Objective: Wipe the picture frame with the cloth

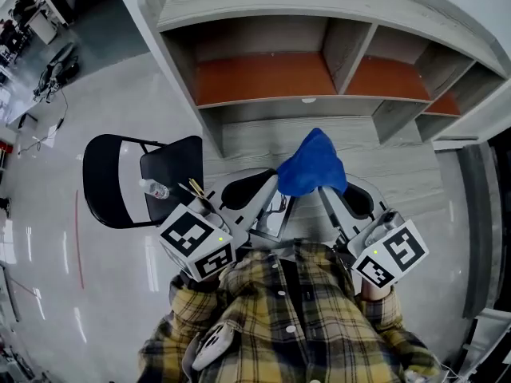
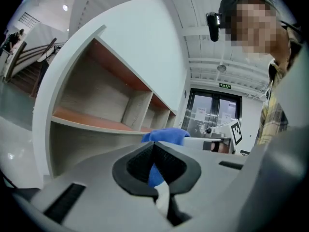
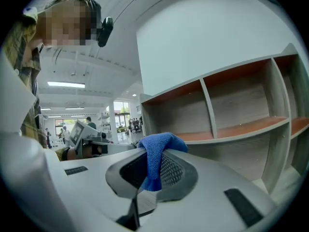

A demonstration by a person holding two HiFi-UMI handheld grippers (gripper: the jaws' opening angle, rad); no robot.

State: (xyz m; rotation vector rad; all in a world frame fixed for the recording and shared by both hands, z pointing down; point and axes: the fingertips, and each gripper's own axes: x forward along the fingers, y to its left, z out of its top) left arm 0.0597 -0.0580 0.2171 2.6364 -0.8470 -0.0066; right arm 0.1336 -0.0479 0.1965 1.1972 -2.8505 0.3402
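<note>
A blue cloth (image 1: 313, 164) is bunched over the tips of my right gripper (image 1: 321, 185), which is shut on it. In the right gripper view the cloth (image 3: 157, 149) hangs down between the pads of the right gripper (image 3: 152, 161). My left gripper (image 1: 267, 183) is raised beside it, almost touching the cloth. A small white-faced picture frame (image 1: 274, 218) with a dark border sits low between its jaws. In the left gripper view the frame (image 2: 163, 197) shows edge-on inside the left gripper (image 2: 153, 151), with the cloth (image 2: 166, 135) just beyond the tips.
A grey shelf unit (image 1: 271, 78) with orange-brown boards stands straight ahead, its compartments bare. At the left a black folding chair (image 1: 128, 178) carries a water bottle (image 1: 157, 188). Glossy floor lies to the left. My plaid shirt (image 1: 295, 317) fills the bottom.
</note>
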